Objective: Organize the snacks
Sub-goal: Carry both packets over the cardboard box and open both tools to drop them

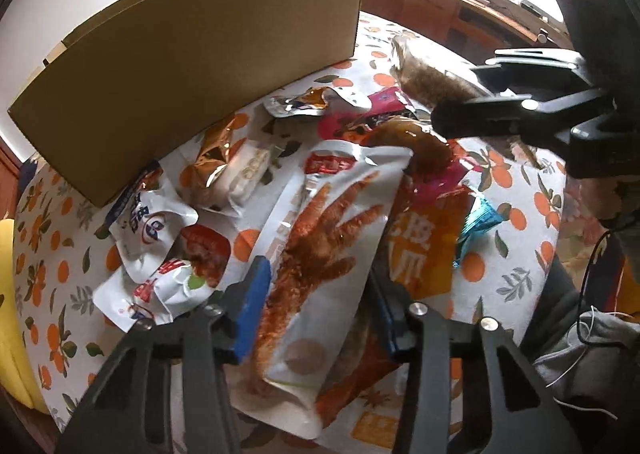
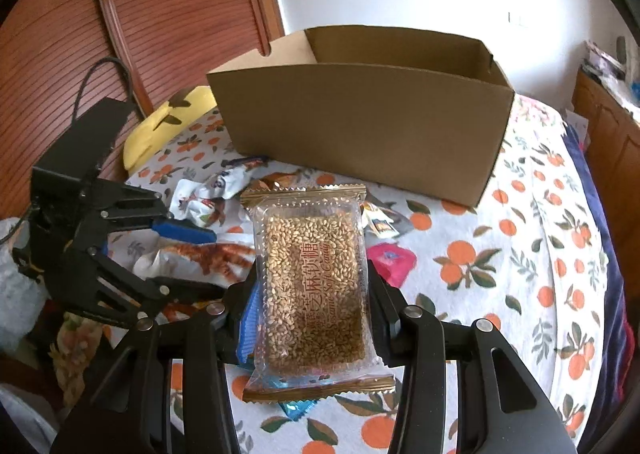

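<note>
From the left wrist, the left gripper (image 1: 316, 306) straddles a white chicken-feet packet (image 1: 320, 254), its jaws spread on either side and not pinching; loose snacks crowd the tablecloth (image 1: 520, 222) up to the cardboard box (image 1: 200, 66).

From the right wrist, the right gripper (image 2: 312, 314) clamps a sesame candy packet (image 2: 312, 286) above the table; bare cloth lies to its right, and the box's open top faces it.

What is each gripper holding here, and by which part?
The right gripper grips the sesame candy pack across its two long side edges. The left gripper straddles the chicken-foot pouch, jaws open, gripping nothing.
</note>
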Available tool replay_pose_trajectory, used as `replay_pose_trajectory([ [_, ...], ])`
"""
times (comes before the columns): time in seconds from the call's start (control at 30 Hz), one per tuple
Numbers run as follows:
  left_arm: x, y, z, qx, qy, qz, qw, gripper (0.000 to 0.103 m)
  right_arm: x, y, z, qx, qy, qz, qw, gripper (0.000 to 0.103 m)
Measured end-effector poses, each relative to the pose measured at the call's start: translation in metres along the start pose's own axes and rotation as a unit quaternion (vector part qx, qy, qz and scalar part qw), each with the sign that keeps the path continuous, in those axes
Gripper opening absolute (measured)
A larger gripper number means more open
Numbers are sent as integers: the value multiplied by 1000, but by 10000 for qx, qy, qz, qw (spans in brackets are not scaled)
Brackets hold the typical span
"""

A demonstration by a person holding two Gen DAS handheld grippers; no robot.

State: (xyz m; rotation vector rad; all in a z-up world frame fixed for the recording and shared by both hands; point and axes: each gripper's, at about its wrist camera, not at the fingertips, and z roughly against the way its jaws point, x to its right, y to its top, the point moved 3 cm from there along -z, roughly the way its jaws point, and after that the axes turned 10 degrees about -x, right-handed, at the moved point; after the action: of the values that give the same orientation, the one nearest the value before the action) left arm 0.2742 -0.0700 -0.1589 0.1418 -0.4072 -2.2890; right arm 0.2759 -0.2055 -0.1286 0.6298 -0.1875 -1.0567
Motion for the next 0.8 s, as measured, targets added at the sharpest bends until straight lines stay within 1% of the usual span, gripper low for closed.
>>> replay_pose_trajectory([
  [0.17, 0, 2, 0, 90, 84, 177, 9998, 40, 9, -11, 0, 1, 33, -99, 9999, 45],
  [0.37, -7, -8, 15, 195, 85, 405, 9990, 40, 14, -19, 0, -29, 58, -177, 9998, 45],
  [0.5, -11, -15, 25, 334, 88, 544, 9979, 40, 14, -21, 4, 10, 77, -197, 9998, 45],
  [0.8, -3, -19, 43, 613, 96, 607, 9962, 39, 10, -21, 10, 81, 132, -197, 9997, 45],
])
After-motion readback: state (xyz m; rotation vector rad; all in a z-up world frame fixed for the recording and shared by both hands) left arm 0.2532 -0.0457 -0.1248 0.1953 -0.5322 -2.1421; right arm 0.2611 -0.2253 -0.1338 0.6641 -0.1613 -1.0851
